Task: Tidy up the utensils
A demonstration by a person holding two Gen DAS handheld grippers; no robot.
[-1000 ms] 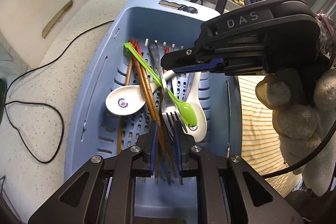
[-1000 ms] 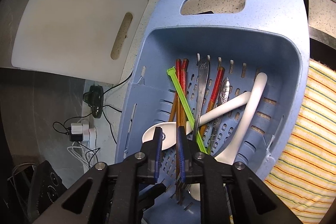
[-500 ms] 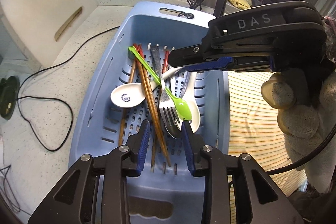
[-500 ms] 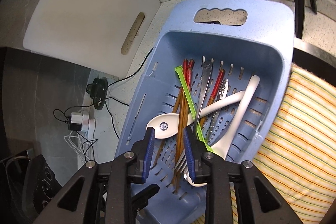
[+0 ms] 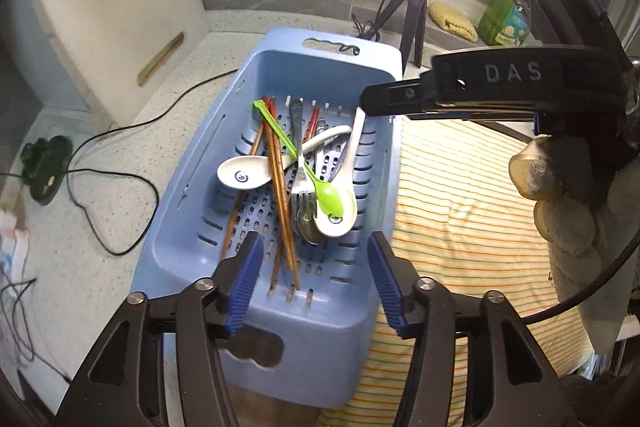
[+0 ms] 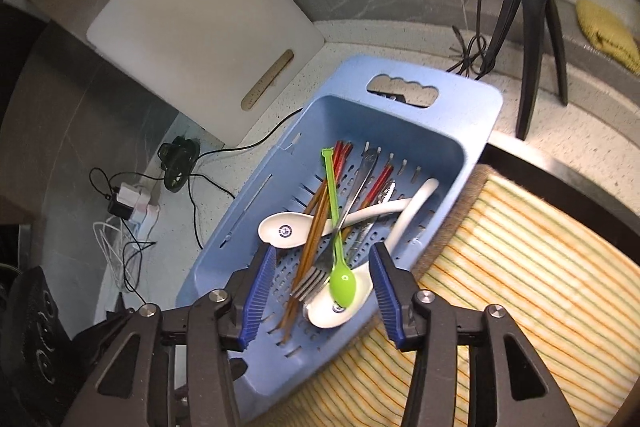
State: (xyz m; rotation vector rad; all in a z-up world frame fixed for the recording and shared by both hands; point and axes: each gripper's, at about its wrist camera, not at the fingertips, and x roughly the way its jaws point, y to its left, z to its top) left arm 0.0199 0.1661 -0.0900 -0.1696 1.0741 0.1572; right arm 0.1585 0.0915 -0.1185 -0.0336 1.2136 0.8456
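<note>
A blue slotted basket [image 5: 192, 195] [image 6: 476, 131] holds mixed utensils: a green plastic spoon [image 5: 326, 193] [image 6: 340, 281], two white ceramic spoons [image 5: 242, 173] [image 6: 284, 229], a metal fork [image 5: 300, 183] [image 6: 310, 287] and several brown chopsticks [image 5: 280, 203] [image 6: 316, 227]. My left gripper [image 5: 316, 281] is open and empty above the basket's near end. My right gripper [image 6: 322, 291] is open and empty, raised over the basket; its side shows in the left wrist view [image 5: 492, 95].
A striped yellow cloth [image 5: 460, 211] [image 6: 520, 287] lies right of the basket. A white cutting board [image 5: 116, 7] [image 6: 200, 27] leans on the wall at left. A tripod [image 6: 532, 7] with a ring light stands behind. Cables [image 5: 112, 163] trail over the counter at left.
Both grippers have opened wide and pulled up and back from the basket. The utensils lie as before.
</note>
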